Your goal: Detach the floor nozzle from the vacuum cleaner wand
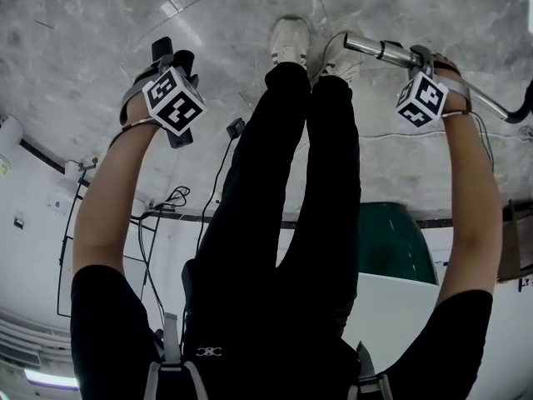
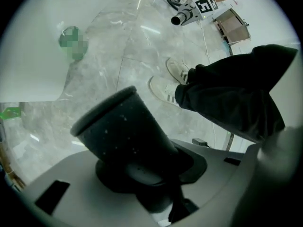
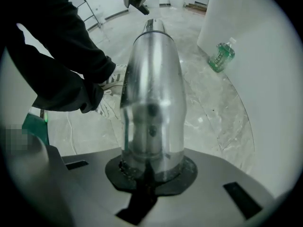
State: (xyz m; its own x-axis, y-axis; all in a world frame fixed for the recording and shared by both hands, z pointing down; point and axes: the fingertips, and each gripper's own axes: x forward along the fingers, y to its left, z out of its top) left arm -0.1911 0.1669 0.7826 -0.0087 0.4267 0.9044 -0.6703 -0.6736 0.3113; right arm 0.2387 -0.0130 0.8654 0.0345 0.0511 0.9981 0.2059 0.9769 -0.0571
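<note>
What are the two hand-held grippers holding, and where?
Left hand-held gripper: black tubular nozzle part, at its narrower end. Right hand-held gripper: metal wand, near its open end.

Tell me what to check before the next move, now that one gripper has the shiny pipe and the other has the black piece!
1. Grip of the right gripper on the silver wand: ok, jaws closed on it.
2. Grip of the left gripper on the black nozzle piece: ok.
3. Wand and nozzle piece apart, nothing joining them: ok.
4. Both shoes out from under the two pieces: cannot tell.
5. Room on the floor for setting things down: not ok, a black cable lies there.
</note>
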